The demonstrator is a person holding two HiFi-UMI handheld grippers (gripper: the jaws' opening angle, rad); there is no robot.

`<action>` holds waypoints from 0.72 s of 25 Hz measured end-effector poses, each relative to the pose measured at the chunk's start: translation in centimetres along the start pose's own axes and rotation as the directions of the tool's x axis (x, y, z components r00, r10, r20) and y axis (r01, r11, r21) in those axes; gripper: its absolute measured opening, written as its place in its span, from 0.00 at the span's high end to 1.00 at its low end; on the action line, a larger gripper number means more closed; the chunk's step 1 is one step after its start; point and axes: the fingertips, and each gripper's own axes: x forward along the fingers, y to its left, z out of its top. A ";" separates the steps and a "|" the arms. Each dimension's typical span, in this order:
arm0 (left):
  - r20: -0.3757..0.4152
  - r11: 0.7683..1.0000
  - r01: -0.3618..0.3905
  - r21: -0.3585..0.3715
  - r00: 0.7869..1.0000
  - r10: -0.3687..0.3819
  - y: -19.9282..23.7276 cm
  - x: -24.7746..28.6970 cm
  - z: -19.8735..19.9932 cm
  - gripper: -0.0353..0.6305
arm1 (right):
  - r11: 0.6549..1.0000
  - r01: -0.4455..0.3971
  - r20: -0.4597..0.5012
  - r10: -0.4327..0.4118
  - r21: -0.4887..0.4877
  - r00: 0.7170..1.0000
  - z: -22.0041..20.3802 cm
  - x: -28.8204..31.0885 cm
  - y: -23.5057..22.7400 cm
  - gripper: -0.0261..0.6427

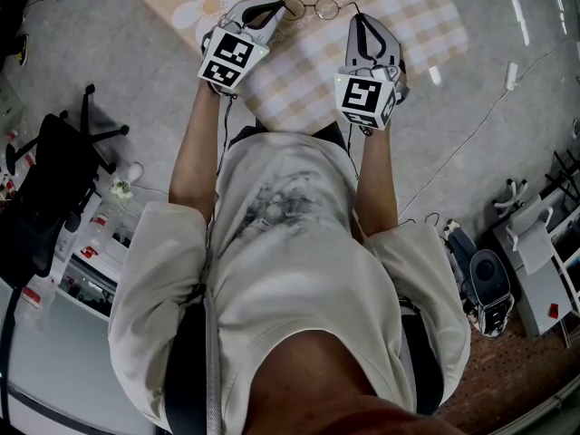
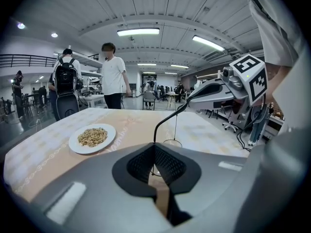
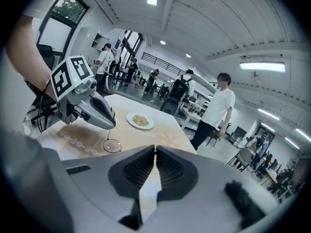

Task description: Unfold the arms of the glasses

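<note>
Thin wire-rimmed glasses (image 1: 313,9) with round lenses hang between my two grippers over the checked tablecloth (image 1: 426,25). My left gripper (image 1: 279,9) is shut at the left lens end; in the left gripper view a thin wire of the frame runs up out of its closed jaws (image 2: 154,154). My right gripper (image 1: 356,16) is shut on the dark arm of the glasses (image 2: 170,118), which ends at its tips (image 2: 190,97). One lens (image 2: 172,142) dangles below that arm. In the right gripper view my left gripper (image 3: 113,125) holds a lens (image 3: 112,145) above the table, and my own jaws (image 3: 155,152) are closed.
A white plate of food (image 2: 92,138) sits farther along the table, also seen as a plate (image 3: 140,121) in the right gripper view. People stand beyond the table's far end. A black chair (image 1: 45,188) and boxes stand on the floor to the left, with more gear (image 1: 489,284) to the right.
</note>
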 end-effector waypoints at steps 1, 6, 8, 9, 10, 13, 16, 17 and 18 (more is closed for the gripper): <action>0.000 1.000 0.000 0.000 1.000 0.000 0.0 0.0 0.0 0.93 | 1.000 -0.001 0.001 0.001 -0.001 1.000 0.0 0.0 0.0 0.92; -0.001 1.000 0.000 0.001 1.000 0.000 -0.1 0.0 0.0 0.93 | 1.000 -0.002 -0.002 0.002 -0.011 1.000 0.1 0.1 0.2 0.92; -0.001 1.000 0.000 0.000 1.000 0.000 0.0 -0.1 -0.1 0.93 | 1.000 -0.003 -0.004 0.003 -0.017 1.000 0.2 0.1 0.2 0.92; -0.002 1.000 -0.001 -0.001 1.000 0.001 0.0 -0.1 -0.1 0.93 | 1.000 -0.003 -0.003 0.003 -0.019 1.000 0.2 0.1 0.3 0.92; -0.002 1.000 -0.002 -0.002 1.000 0.002 0.0 -0.1 -0.1 0.93 | 1.000 -0.003 -0.003 0.003 -0.020 1.000 0.2 0.1 0.3 0.92; -0.002 1.000 -0.003 -0.003 1.000 0.003 -0.1 -0.1 -0.2 0.93 | 1.000 -0.003 -0.002 0.003 -0.021 1.000 0.1 0.1 0.3 0.92; -0.002 1.000 -0.004 -0.003 1.000 0.004 -0.1 -0.1 -0.1 0.93 | 1.000 -0.004 -0.002 0.004 -0.023 1.000 0.2 0.0 0.3 0.92; -0.002 1.000 -0.005 -0.003 1.000 0.005 -0.1 -0.2 -0.1 0.93 | 1.000 -0.004 -0.003 0.004 -0.024 1.000 0.2 0.0 0.3 0.92; -0.002 1.000 -0.005 -0.003 1.000 0.005 -0.1 -0.2 -0.1 0.93 | 1.000 -0.004 -0.003 0.004 -0.025 1.000 0.2 0.0 0.3 0.92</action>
